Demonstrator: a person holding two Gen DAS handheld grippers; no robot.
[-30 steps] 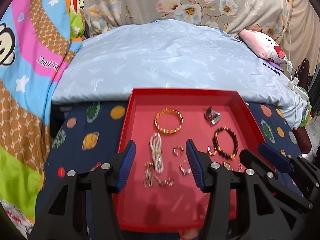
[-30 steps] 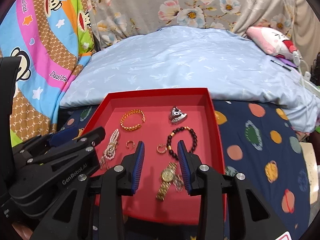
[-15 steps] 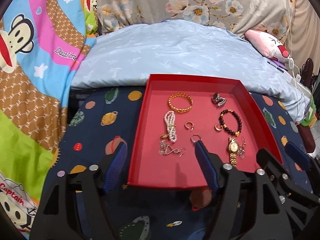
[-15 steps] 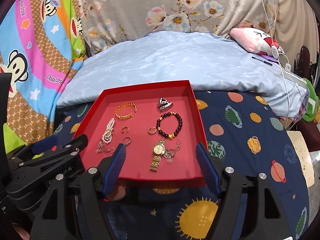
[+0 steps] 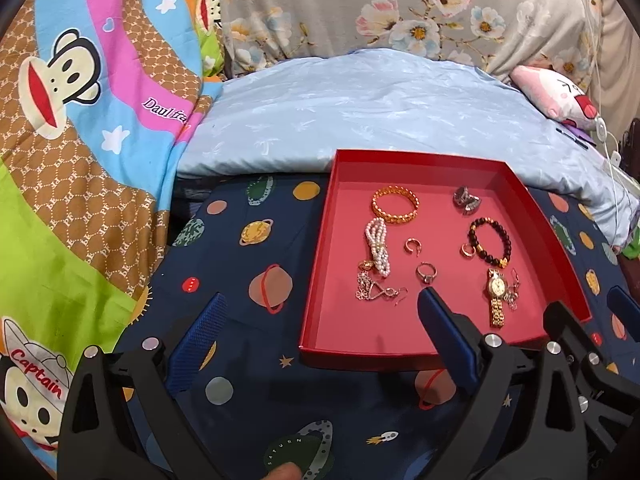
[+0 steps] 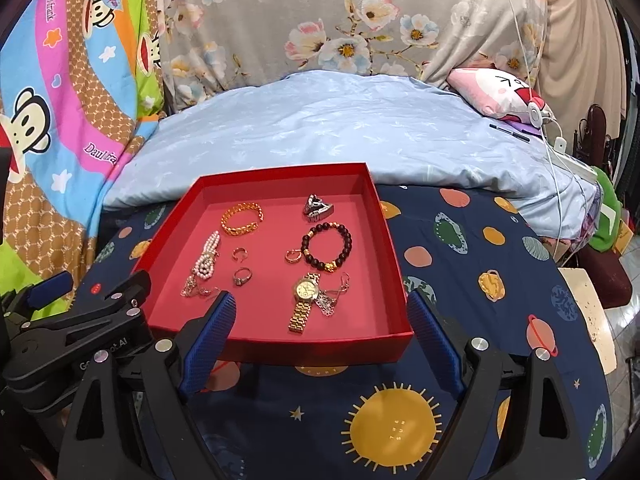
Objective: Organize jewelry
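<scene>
Both tools gape wide, holding nothing. The tray (image 6: 394, 276) sits on the bed ahead of the right tool (image 6: 320, 334), jewelry inside; the watch (image 6: 305, 299) lies nearest. The left tool (image 5: 320, 336) straddles the tray's near-left corner.

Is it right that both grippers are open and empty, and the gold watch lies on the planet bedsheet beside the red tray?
Not quite. The gold watch lies inside the red tray, near its front edge, as the right wrist view shows. The rest holds: the left gripper and right gripper are open and empty.
</scene>
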